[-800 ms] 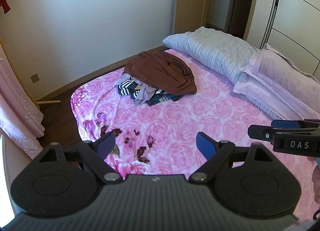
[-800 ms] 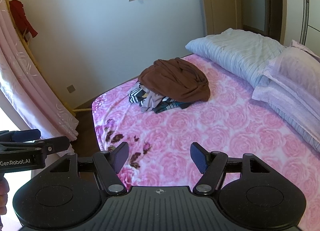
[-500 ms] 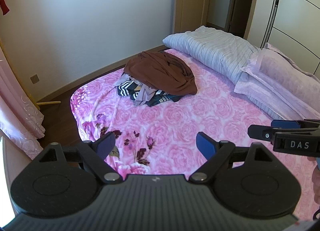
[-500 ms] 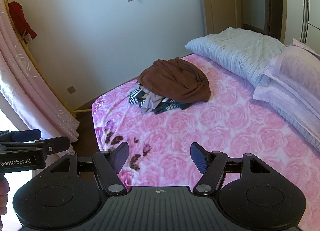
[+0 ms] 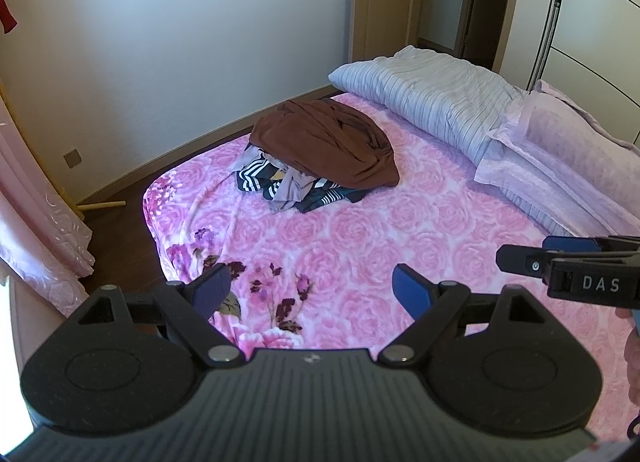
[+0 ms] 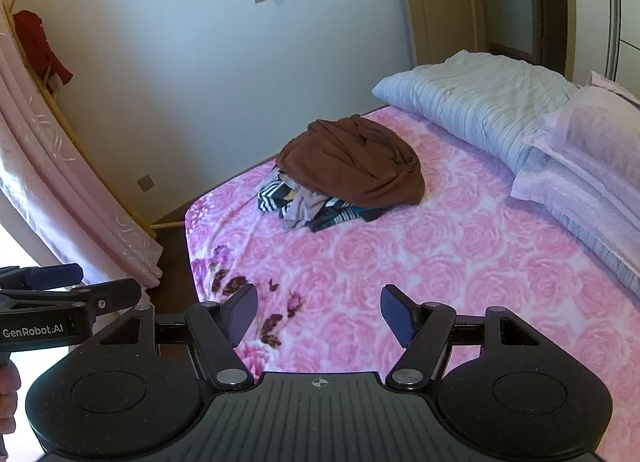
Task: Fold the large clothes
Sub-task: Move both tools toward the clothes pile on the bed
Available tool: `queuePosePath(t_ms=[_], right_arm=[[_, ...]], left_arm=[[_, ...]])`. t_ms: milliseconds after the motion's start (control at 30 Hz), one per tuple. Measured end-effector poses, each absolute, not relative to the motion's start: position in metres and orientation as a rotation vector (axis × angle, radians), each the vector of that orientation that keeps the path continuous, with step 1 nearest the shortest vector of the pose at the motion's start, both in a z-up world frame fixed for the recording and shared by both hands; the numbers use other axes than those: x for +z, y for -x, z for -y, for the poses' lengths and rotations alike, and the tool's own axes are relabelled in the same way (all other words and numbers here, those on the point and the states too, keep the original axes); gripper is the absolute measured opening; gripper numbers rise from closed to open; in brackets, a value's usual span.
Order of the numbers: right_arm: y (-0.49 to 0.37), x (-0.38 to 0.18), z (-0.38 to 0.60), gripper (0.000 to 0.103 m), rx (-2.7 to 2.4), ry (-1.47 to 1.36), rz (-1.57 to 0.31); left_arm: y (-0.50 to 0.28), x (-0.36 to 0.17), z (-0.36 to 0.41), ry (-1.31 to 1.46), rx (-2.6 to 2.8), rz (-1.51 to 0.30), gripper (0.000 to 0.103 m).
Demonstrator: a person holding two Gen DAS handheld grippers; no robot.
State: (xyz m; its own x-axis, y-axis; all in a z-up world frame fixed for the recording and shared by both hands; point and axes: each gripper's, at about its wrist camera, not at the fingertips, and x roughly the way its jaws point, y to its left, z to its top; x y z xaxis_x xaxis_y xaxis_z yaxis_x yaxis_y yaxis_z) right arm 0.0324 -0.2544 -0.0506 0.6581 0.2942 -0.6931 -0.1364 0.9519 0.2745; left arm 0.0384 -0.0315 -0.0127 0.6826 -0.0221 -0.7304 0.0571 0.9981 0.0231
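Note:
A heap of clothes lies on the far half of the pink rose-print bed (image 5: 400,229) (image 6: 440,262). On top is a crumpled brown garment (image 5: 332,141) (image 6: 356,161); under it show dark striped pieces (image 5: 260,181) (image 6: 276,191) and a grey piece. My left gripper (image 5: 310,290) hangs open above the bed's near end, well short of the heap, nothing between its blue pads. My right gripper (image 6: 318,314) is likewise open and holds nothing. Each gripper shows from the side at the edge of the other's view.
A folded grey striped quilt (image 5: 432,101) (image 6: 480,101) and lilac pillows (image 5: 560,157) (image 6: 592,165) lie along the bed's right side. Pink curtains (image 5: 36,221) (image 6: 60,189) hang at the left. Beyond the bed are dark wooden floor, a pale wall and a door (image 5: 380,1).
Both views have shifted only slightly; the heap sits a touch lower and nearer in the frames. Both grippers stay open, and the clothes have not moved.

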Motion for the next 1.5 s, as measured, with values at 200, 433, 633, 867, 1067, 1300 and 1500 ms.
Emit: queuePosePath(t_ms=[200, 433, 633, 867, 1067, 1300, 1500], right_arm=[[-0.037, -0.051, 0.255, 0.065, 0.237, -0.217, -0.816], [-0.04, -0.05, 0.253, 0.065, 0.232, -0.223, -0.81], [-0.046, -0.051, 0.25, 0.065, 0.22, -0.226, -0.811], [-0.051, -0.051, 0.245, 0.065, 0.214, -0.225, -0.814], [-0.055, -0.054, 0.241, 0.065, 0.204, -0.223, -0.818], [-0.076, -0.069, 0.233, 0.065, 0.174, -0.239, -0.836], [-0.114, -0.093, 0.233, 0.065, 0.134, -0.276, -0.861]], left_arm=[[-0.044, -0.011, 0.033, -0.054, -0.05, -0.821, 0.086], [-0.053, -0.007, 0.034, -0.063, -0.064, -0.816, 0.086], [-0.061, -0.008, 0.034, -0.065, -0.077, -0.821, 0.086], [-0.066, -0.01, 0.029, -0.062, -0.086, -0.827, 0.086], [-0.078, -0.014, 0.023, -0.06, -0.099, -0.835, 0.086], [-0.113, -0.032, 0.011, -0.064, -0.128, -0.884, 0.086], [-0.171, -0.063, -0.008, -0.072, -0.169, -0.945, 0.087]])
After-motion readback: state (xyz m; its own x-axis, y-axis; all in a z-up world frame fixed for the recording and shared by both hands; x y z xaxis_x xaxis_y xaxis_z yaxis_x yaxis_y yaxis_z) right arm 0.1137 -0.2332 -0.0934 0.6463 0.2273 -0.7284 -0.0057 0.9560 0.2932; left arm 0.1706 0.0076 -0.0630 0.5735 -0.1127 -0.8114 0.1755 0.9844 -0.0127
